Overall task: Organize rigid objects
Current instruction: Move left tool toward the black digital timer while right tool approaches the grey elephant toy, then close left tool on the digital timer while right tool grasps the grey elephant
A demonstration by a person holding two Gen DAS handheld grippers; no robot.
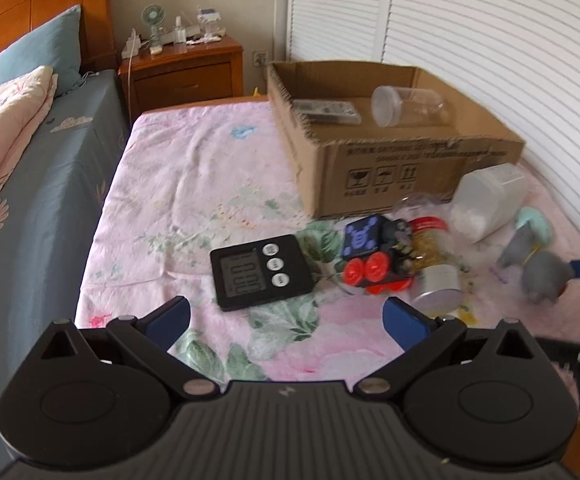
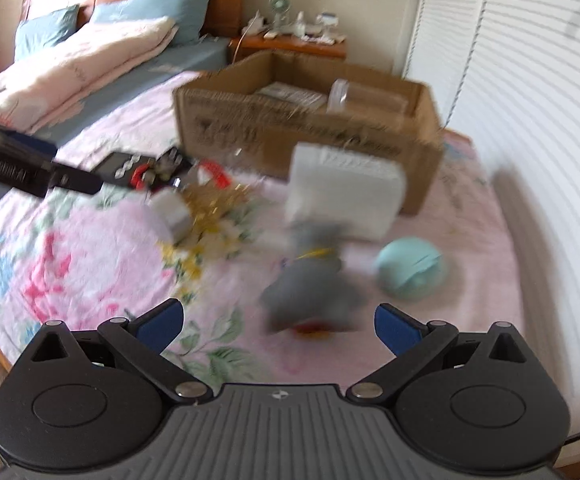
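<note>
Left wrist view: my left hand-held gripper [image 1: 286, 318] hovers above the bed [image 1: 194, 184], jaws apart, nothing between them.
Nearest target: the black timer [image 1: 261, 270] lies flat just ahead, beside the toy train [image 1: 376, 258]. The timer looks light, stiff and slick; I'd pinch it across its short edges.
Box: the cardboard box [image 1: 402, 168] stands behind, already holding a clear jar [image 1: 408, 106].
Right wrist view: my right hand-held gripper [image 2: 278, 320] is spread wide and empty, close over the grey figure [image 2: 310, 292], which is blurred.
Handling guess: the figure seems small and light; I'd grip its body, not its limbs.
Neighbours: a white container [image 2: 344, 192] and a teal round case [image 2: 412, 274] sit nearby.
</note>
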